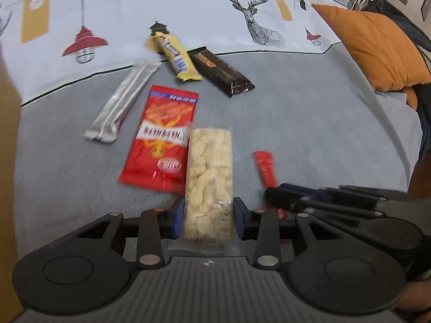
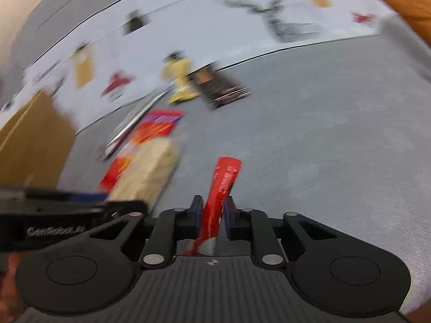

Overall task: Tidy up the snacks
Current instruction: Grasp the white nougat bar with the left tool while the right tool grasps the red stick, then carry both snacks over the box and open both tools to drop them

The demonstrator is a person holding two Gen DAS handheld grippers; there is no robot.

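We see a grey bedspread point(image 1: 309, 123) whose white upper band carries black line-drawn deer, red lamps and mustard tags, with an orange pillow point(image 1: 377, 45) at its edge. On it we count a red packet point(image 1: 161, 140) with white and orange print, a clear wrapper of pale yellow snack point(image 1: 208, 172), a slim red stick point(image 2: 219, 188), a silver stick pack point(image 1: 121, 105), a yellow bar point(image 1: 176, 56) and a dark brown bar point(image 1: 223, 72). We note both grippers are black with blue pads point(image 1: 241, 218).

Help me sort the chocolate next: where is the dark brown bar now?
In the left wrist view the dark brown bar lies far from both grippers on the grey bedcover, touching the yellow bar on its left.
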